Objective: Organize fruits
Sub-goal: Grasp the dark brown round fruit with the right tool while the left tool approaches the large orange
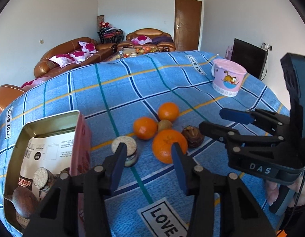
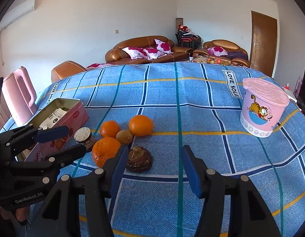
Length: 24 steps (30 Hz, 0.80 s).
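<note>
Three oranges (image 1: 166, 146) (image 2: 141, 125), a small brown kiwi-like fruit (image 1: 164, 125) (image 2: 124, 136) and a dark wrinkled fruit (image 1: 193, 137) (image 2: 139, 159) lie clustered on the blue checked cloth. A round sandwich biscuit (image 1: 125, 152) (image 2: 84, 136) stands at their left. My left gripper (image 1: 148, 150) (image 2: 76, 140) is open, one finger in front of the biscuit and the other in front of the nearest orange, with only cloth between them. My right gripper (image 2: 155, 152) (image 1: 211, 120) is open just above the cloth, and the dark fruit sits by its left finger.
An open pink tin (image 1: 50, 117) (image 2: 73, 116) at the left holds packets, a biscuit and a brown fruit. A lidded pink cartoon tub (image 1: 227, 79) (image 2: 261, 108) stands at the far right. A pink chair (image 2: 20, 94) is beyond the table's left edge.
</note>
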Each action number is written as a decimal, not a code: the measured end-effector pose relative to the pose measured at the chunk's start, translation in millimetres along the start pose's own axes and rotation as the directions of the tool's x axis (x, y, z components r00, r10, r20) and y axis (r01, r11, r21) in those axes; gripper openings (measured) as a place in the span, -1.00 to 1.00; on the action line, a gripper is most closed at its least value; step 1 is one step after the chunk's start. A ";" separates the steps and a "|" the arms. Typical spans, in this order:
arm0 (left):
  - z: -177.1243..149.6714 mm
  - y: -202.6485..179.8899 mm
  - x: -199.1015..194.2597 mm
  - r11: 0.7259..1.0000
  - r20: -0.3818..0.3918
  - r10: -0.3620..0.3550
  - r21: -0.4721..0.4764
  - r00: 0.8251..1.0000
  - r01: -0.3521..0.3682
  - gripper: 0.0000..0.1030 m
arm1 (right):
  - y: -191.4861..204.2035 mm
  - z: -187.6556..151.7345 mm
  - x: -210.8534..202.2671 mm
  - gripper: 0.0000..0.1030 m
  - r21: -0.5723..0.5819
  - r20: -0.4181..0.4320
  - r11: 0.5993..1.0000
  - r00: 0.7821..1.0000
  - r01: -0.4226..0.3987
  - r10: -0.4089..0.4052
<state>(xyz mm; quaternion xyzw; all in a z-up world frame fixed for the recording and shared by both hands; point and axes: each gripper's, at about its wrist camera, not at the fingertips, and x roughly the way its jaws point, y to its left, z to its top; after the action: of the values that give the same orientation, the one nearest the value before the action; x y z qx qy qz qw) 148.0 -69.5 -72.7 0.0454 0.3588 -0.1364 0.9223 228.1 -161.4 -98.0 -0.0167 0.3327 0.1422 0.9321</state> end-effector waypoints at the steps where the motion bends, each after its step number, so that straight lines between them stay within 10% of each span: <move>1: 0.0 -4.0 -0.4 1.000 0.005 -0.006 0.010 1.000 0.006 -0.07 | -0.3 0.3 2.0 0.12 0.002 -0.007 1.000 1.000 -0.004 0.005; 14: -5.9 -0.3 2.6 0.999 0.015 -0.037 -0.013 0.999 0.037 0.22 | -3.1 5.0 38.5 0.09 0.055 -0.143 0.992 0.983 -0.110 0.117; 24: -6.1 -3.2 6.9 0.999 -0.002 -0.044 -0.004 0.999 0.044 0.19 | 3.2 3.0 39.3 -0.32 0.062 -0.149 0.980 0.969 -0.189 0.196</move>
<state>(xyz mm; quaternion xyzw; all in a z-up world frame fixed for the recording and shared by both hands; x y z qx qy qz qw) 148.1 -72.9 -81.8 0.0356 0.3609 -0.1561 0.9187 258.1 -148.0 -120.0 0.0268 0.4073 0.2224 0.8854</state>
